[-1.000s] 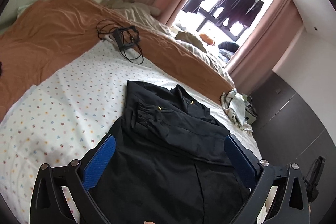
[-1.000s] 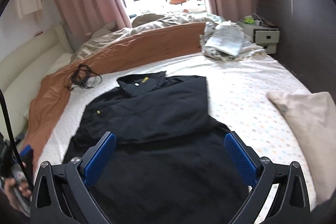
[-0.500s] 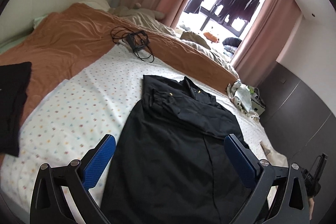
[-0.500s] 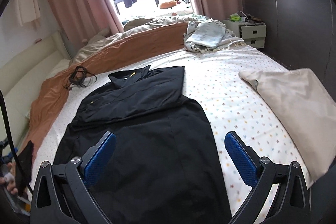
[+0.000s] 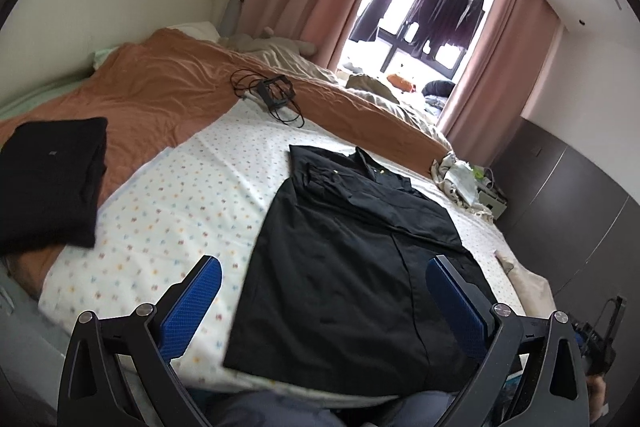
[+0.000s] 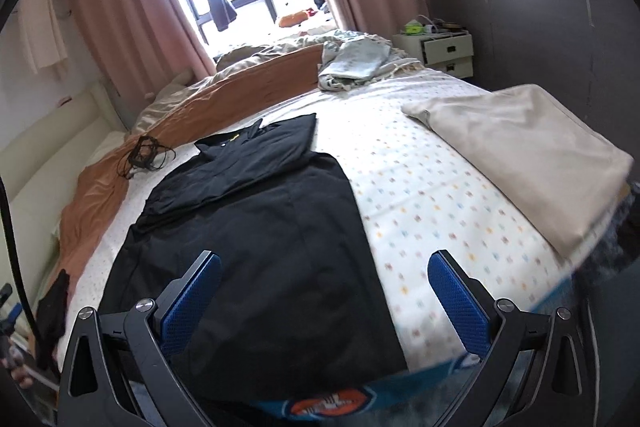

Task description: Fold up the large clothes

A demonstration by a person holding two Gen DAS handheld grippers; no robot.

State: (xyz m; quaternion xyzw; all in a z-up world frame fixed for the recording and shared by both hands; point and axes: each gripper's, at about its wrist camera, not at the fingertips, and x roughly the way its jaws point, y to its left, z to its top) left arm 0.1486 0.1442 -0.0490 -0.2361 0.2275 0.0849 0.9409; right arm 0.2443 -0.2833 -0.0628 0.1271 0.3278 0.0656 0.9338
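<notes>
black fabric fills the middle of both views: we see a large black jacket [image 5: 352, 251] lying flat on a white dotted sheet [image 5: 168, 211] on the bed. its long axis runs from the near bed edge toward the window, collar at the far end and hem nearest us, the hem reaching the edge of the mattress. both sleeves are folded across the chest, making a thicker band over the upper part. in the right wrist view the same jacket [image 6: 256, 227] leans slightly left as it goes away from us

we see the left gripper [image 5: 320, 301] with its blue pads spread wide, holding nothing, above the hem. the right gripper [image 6: 324, 301] is equally wide apart and empty, over the jacket's lower right part and the sheet beside it

to the left, a folded black garment [image 5: 52, 179] rests on an orange blanket [image 5: 160, 95]. a tangle of black cable [image 5: 268, 95] lies near the blanket's edge beyond the jacket. on the right, a beige folded cloth [image 6: 520, 155] sits well apart from the jacket
</notes>
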